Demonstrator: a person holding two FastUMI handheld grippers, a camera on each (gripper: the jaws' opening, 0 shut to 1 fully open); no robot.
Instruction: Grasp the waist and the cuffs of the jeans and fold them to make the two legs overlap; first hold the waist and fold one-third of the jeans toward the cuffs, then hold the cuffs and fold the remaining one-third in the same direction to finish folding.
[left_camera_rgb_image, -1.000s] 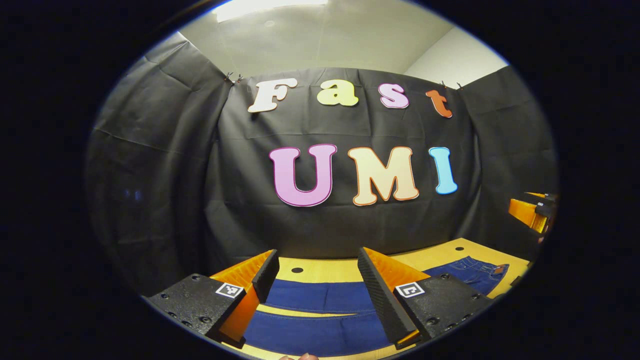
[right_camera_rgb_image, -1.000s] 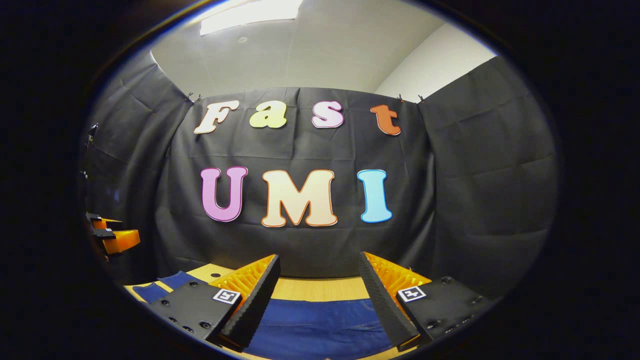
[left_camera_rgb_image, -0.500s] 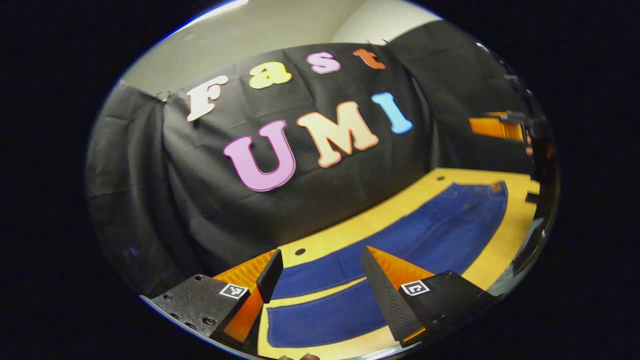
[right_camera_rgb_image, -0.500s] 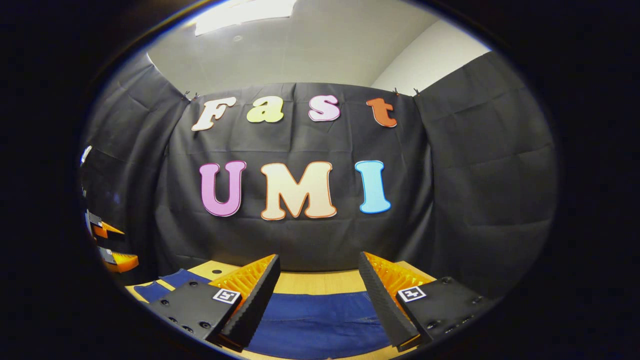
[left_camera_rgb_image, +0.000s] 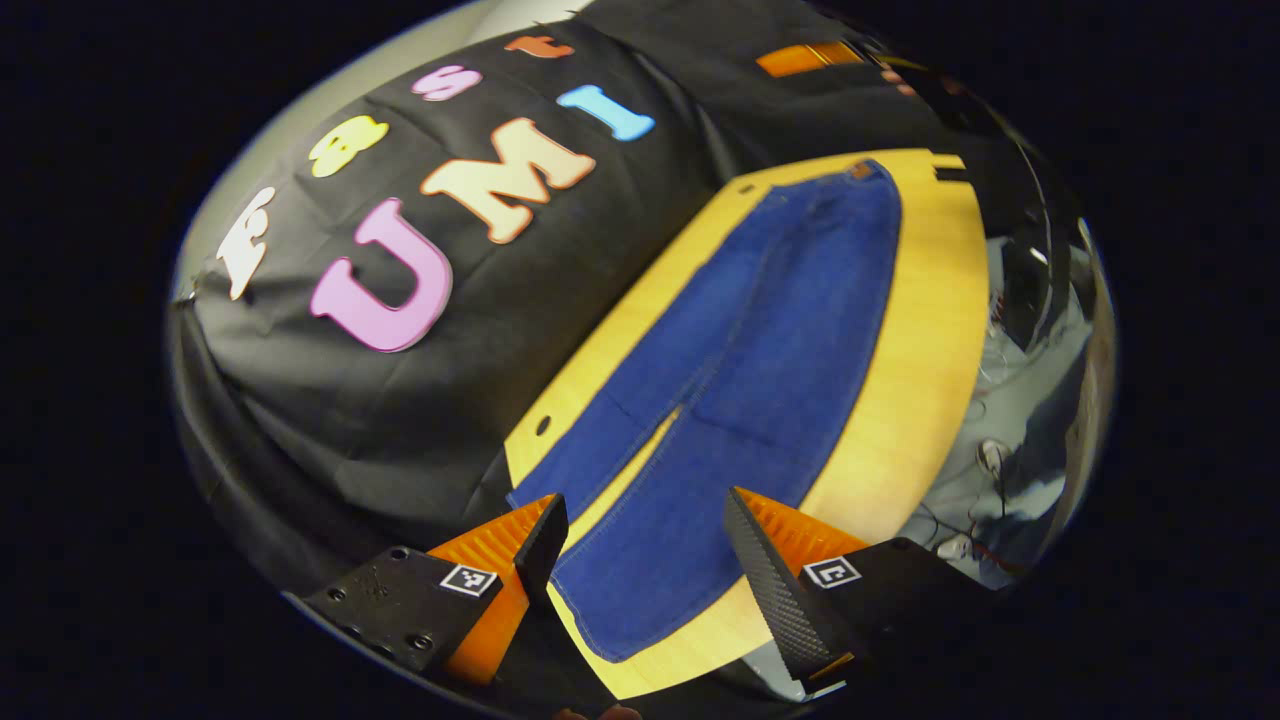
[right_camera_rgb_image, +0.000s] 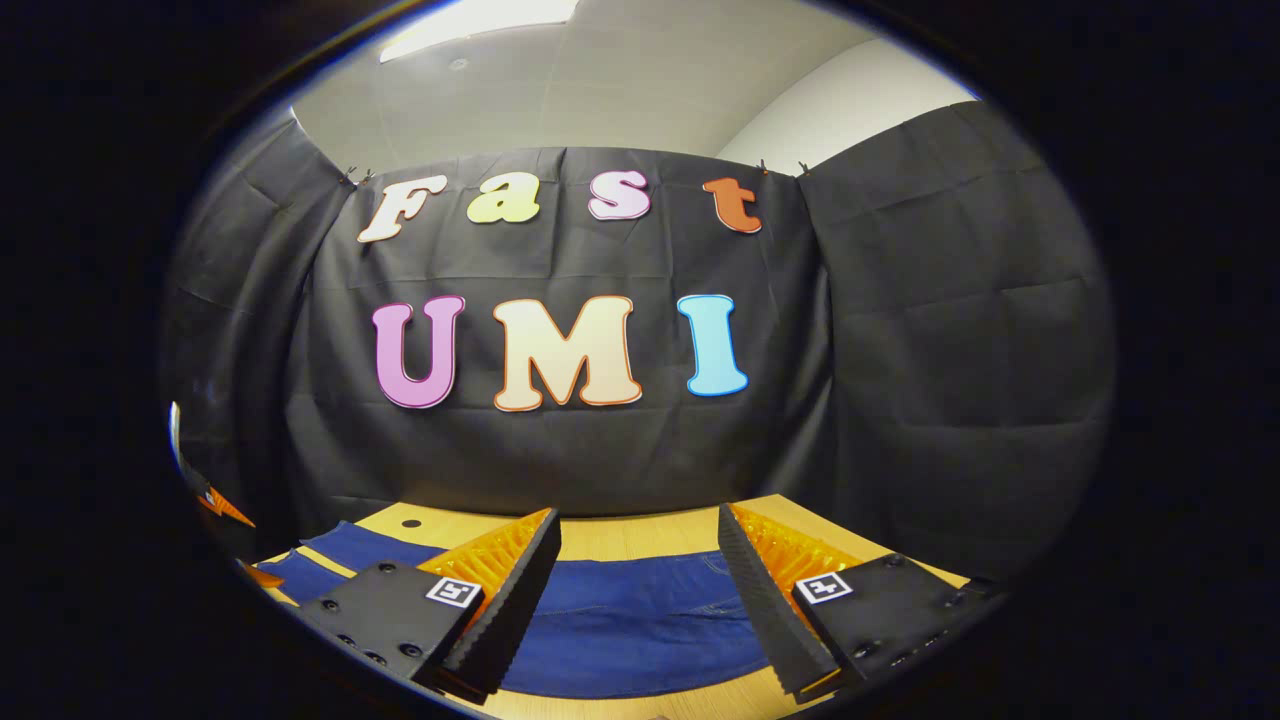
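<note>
In the left gripper view we see the jeans (left_camera_rgb_image: 745, 370) spread flat on the yellow wooden table (left_camera_rgb_image: 920, 350), unfolded, with the two legs lying side by side and a thin wedge of tabletop showing between them. The cuffs lie near our left gripper (left_camera_rgb_image: 640, 560), and the waist lies at the far end of the table. A small brown patch (left_camera_rgb_image: 858, 171) sits at the waist, too small for us to read. The left gripper hangs above the cuff end with its fingers spread wide, touching no cloth. The right gripper (left_camera_rgb_image: 800, 57) shows far off beyond the waist.

In the right gripper view our right gripper (right_camera_rgb_image: 640, 590) hovers over the jeans (right_camera_rgb_image: 630, 630) with its fingers wide apart and nothing between them. Each gripper body carries a small square black-and-white marker (right_camera_rgb_image: 451, 591), a coded pattern with no readable words.
</note>
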